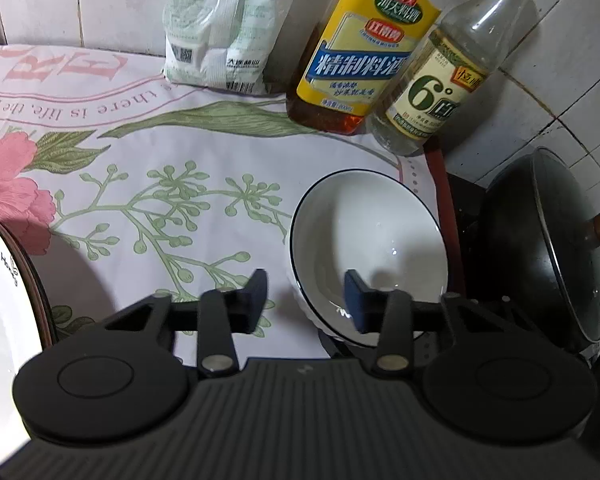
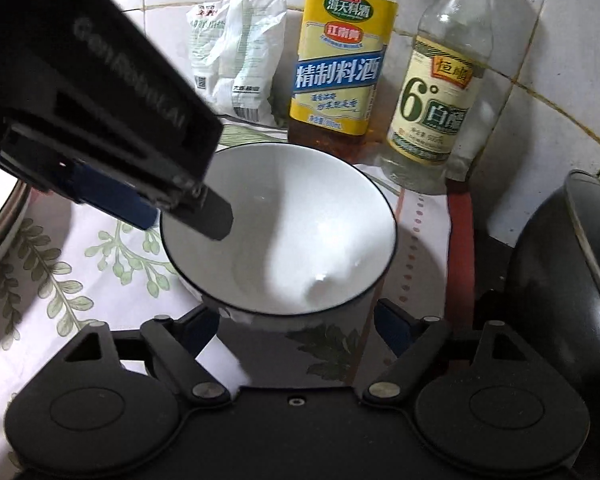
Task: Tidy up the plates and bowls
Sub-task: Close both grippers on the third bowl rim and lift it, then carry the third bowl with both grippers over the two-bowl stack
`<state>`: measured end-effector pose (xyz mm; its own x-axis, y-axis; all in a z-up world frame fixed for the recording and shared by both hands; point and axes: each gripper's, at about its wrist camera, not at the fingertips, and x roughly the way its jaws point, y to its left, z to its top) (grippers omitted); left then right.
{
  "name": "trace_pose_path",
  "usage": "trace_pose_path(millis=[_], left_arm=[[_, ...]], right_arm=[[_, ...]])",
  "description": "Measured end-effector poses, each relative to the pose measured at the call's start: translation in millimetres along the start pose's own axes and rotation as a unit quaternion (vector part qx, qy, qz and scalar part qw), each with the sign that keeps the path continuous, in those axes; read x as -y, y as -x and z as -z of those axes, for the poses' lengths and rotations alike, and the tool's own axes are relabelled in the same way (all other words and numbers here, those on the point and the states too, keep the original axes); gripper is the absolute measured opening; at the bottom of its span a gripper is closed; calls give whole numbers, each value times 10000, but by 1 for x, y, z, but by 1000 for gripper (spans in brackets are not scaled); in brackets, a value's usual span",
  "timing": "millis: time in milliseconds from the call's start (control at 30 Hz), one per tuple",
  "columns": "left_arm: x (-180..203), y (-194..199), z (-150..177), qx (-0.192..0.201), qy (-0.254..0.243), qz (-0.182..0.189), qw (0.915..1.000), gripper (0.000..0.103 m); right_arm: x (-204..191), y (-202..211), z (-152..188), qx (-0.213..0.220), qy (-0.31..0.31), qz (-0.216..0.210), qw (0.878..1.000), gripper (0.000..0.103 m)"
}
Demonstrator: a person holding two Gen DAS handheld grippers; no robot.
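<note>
A white bowl with a thin dark rim [image 1: 376, 232] stands upright on the floral cloth [image 1: 172, 168]. My left gripper [image 1: 306, 300] straddles its left rim, one finger outside and the blue-padded one inside; a gap shows on both sides, so it is open. In the right wrist view the bowl [image 2: 284, 232] fills the middle, and the left gripper [image 2: 184, 216] reaches in from the upper left. My right gripper [image 2: 298, 328] is open wide around the bowl's near lower wall, pads just clear of it. A white plate with lettering [image 1: 4, 320] sits at the left edge.
Against the tiled wall stand a white bag [image 1: 228, 28], a yellow-labelled cooking wine bottle [image 1: 364, 52] and a clear vinegar bottle [image 1: 448, 80]. A dark wok under a glass lid [image 1: 556, 248] sits close to the bowl's right. The plate's rim [image 2: 0, 232] also shows.
</note>
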<state>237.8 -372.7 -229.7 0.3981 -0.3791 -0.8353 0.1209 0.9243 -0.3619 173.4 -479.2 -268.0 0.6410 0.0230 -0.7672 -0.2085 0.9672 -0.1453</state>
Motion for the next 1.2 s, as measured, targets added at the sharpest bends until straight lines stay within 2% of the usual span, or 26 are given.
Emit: trace_pose_path(millis=[67, 100, 233, 533, 833, 1200], left_arm=[[-1, -2, 1, -36, -16, 43, 10000, 19], [0, -2, 1, -46, -84, -12, 10000, 15], [-1, -1, 1, -76, -139, 22, 9999, 14], [-1, 23, 9, 97, -338, -223, 9991, 14], [-10, 69, 16, 155, -654, -332, 9972, 14], [-35, 139, 34, 271, -989, -336, 9942, 14]], right_arm=[[0, -2, -1, 19, -19, -73, 10000, 88], [-1, -3, -1, 28, -34, -97, 9999, 88], [-3, -10, -4, 45, -17, -159, 9999, 89], [-12, 0, -11, 60, -79, -348, 9993, 89], [-42, 42, -20, 127, 6, -303, 9995, 89], [-90, 100, -24, 436, 21, -216, 9988, 89]])
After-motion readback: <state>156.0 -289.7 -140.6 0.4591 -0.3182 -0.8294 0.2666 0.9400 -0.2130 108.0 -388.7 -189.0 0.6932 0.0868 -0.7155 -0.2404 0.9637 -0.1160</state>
